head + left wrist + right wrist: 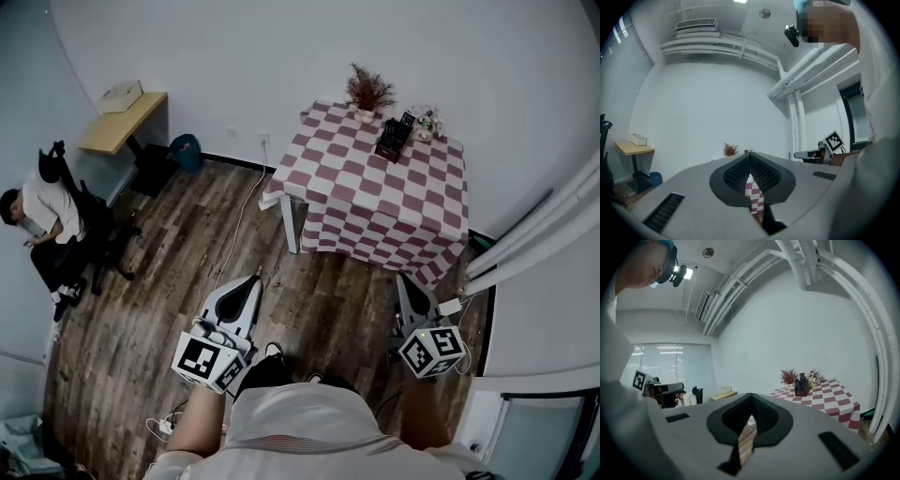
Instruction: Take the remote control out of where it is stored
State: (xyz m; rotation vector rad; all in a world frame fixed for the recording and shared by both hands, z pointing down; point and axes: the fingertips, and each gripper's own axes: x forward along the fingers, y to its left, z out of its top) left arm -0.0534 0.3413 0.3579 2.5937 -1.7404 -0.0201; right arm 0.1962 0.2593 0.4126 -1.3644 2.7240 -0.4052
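Note:
A black holder (391,142) stands at the far side of a table with a red-and-white checked cloth (375,202). Dark remote controls (406,120) stick up out of it. In the right gripper view the holder (802,388) shows far off at the right, with a remote control (802,377) standing in it. My left gripper (254,279) and right gripper (402,278) are held level over the wooden floor, well short of the table. The left gripper (750,153) and the right gripper (751,394) each have their jaws closed together with nothing between them.
A dried plant (368,91) and a small flower pot (428,124) stand beside the holder. A person sits on a black chair (89,230) at the left, near a wooden desk (120,123) and a blue bin (186,152). White pipes (539,230) run along the right wall.

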